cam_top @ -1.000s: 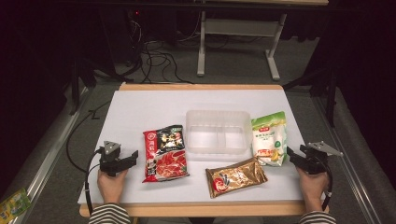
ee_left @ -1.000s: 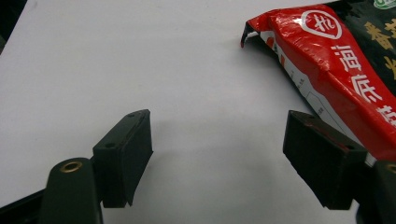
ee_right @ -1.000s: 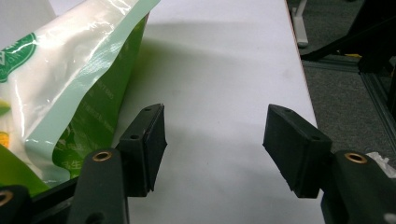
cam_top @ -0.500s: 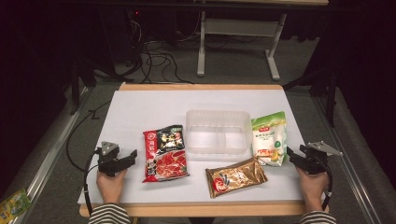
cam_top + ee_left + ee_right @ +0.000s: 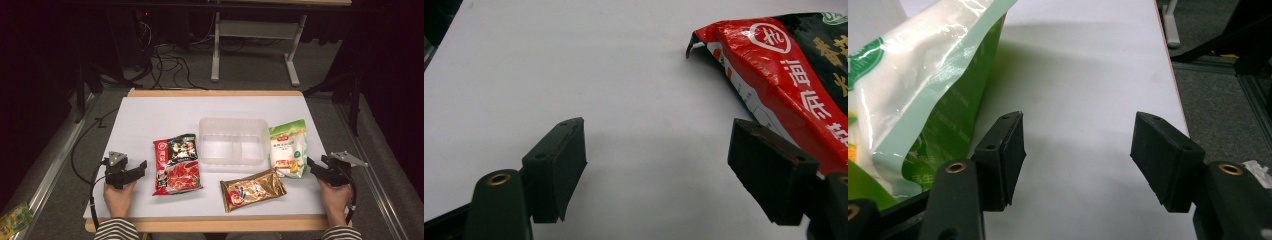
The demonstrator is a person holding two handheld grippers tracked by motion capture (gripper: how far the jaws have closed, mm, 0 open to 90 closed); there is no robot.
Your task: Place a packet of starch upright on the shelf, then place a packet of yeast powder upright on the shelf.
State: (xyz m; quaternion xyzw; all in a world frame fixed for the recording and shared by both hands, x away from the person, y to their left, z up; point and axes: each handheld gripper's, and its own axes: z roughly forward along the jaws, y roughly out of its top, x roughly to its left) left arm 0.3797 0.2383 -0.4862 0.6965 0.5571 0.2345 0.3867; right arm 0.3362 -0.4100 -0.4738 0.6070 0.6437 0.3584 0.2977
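Left claw (image 5: 142,166): rests on the worktop (image 5: 150,120) near its left front corner, held in the person's left hand (image 5: 118,195); jaws stand apart with nothing between them; in the left gripper view the bare white surface lies between the two black jaws, and the red and black packet (image 5: 794,75) lies just beside the right-hand jaw, not gripped.

Right claw (image 5: 311,165): rests at the right edge of the worktop, held in the person's right hand (image 5: 334,196); jaws stand apart and empty; in the right gripper view the green and white pouch (image 5: 913,90) lies just beside the left-hand jaw.

Layout in the high view: red and black packet (image 5: 176,164) lies flat, left of centre; clear plastic tray (image 5: 233,141) sits at centre; green and white pouch (image 5: 288,148) lies just beside the tray's right wall; gold packet (image 5: 252,189) lies in front of the tray, near the front edge.
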